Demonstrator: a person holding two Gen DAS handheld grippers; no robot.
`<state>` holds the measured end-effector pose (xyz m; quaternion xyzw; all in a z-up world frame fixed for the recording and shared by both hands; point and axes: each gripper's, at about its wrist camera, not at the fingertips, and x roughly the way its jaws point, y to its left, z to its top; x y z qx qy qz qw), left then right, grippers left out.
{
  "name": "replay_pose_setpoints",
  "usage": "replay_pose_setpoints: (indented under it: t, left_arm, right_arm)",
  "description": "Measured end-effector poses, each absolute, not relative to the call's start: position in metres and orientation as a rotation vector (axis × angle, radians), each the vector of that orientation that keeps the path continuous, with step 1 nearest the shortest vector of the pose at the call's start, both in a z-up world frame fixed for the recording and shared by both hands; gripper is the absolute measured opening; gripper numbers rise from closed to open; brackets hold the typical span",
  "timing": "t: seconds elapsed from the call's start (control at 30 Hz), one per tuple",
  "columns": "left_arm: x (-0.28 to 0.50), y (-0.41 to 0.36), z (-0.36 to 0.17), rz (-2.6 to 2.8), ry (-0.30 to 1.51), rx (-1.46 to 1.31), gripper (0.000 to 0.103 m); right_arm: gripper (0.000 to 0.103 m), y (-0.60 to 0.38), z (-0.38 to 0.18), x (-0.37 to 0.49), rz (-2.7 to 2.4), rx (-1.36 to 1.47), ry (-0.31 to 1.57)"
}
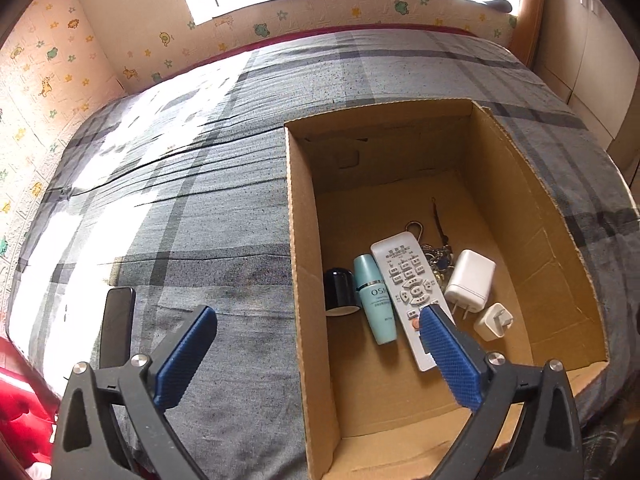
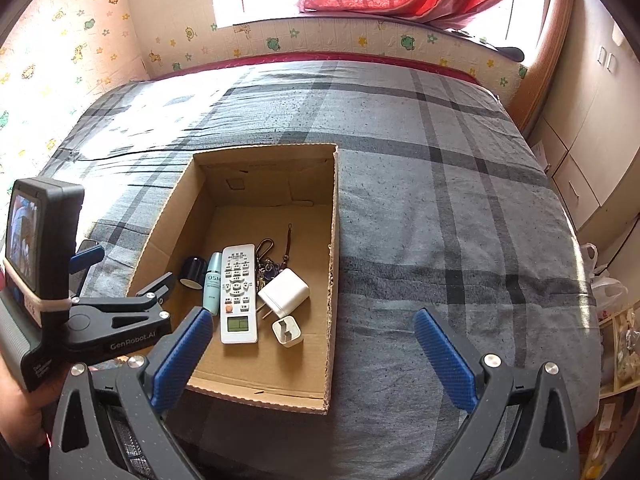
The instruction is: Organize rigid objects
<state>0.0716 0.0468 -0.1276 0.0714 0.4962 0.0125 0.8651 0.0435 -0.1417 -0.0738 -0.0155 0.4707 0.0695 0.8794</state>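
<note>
An open cardboard box (image 1: 298, 264) (image 2: 334, 240) sits on the plaid bed. Inside lie a white remote (image 1: 404, 276) (image 2: 239, 292), a teal bottle (image 1: 374, 300) (image 2: 213, 284), a dark round cap (image 1: 340, 292) (image 2: 193, 270), a large white charger (image 1: 470, 280) (image 2: 285, 290), a small white plug (image 1: 493, 321) (image 2: 287, 332) and a key bunch (image 1: 438, 256) (image 2: 270, 266). A black phone (image 1: 117, 326) lies on the bed left of the box. My left gripper (image 1: 316, 320) is open and empty, straddling the box's left wall. My right gripper (image 2: 312, 326) is open and empty above the box's right wall.
The grey plaid bedspread (image 2: 440, 200) covers the bed. Patterned wall panels (image 2: 60, 40) stand left and behind. A wooden headboard and cabinets (image 2: 580, 120) are at the right. The left gripper's body with its screen (image 2: 36, 248) shows at the left of the right wrist view.
</note>
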Motion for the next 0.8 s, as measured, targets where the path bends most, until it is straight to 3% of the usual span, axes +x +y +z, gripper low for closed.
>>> replay_pose_setpoints:
  t: [0.8]
  left_arm:
    - [-0.028, 0.002, -0.042, 0.003, 0.897, 0.145, 0.103]
  right_arm:
    - [0.103, -0.172, -0.022, -0.010, 0.150, -0.049, 0.861]
